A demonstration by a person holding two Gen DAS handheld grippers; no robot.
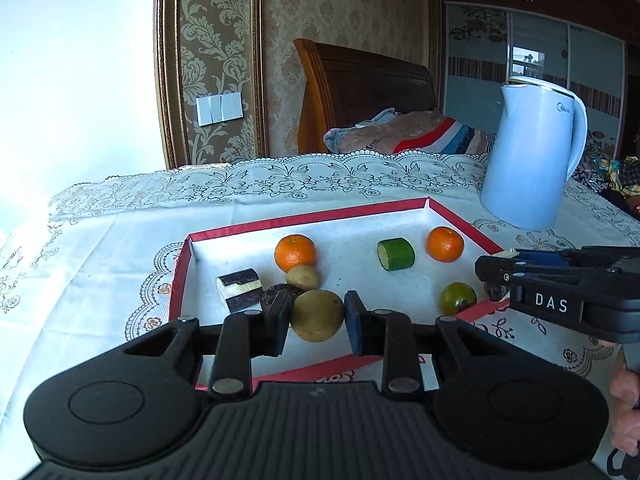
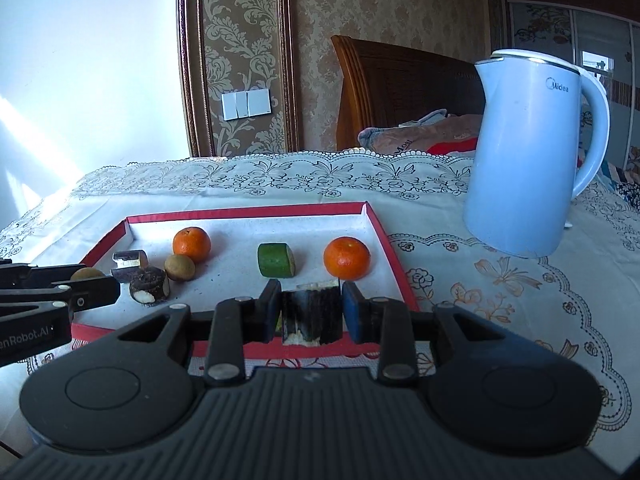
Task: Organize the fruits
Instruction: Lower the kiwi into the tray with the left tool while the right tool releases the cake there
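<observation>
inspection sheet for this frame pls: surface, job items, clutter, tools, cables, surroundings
Surface: table under a lace-patterned cloth; red-rimmed tray on it.
Job's things: two oranges, green cut piece, small brown fruit, dark cut pieces and a green-orange fruit, all in the tray.
Clutter: light blue kettle upright on the cloth, beside the tray.
Tools: left tool shut on a round brown-green fruit; right tool shut on a dark-skinned cut piece.
Cables: nothing seen.
Surroundings: bedroom; wooden headboard, bedding, patterned wallpaper, wall switches.
</observation>
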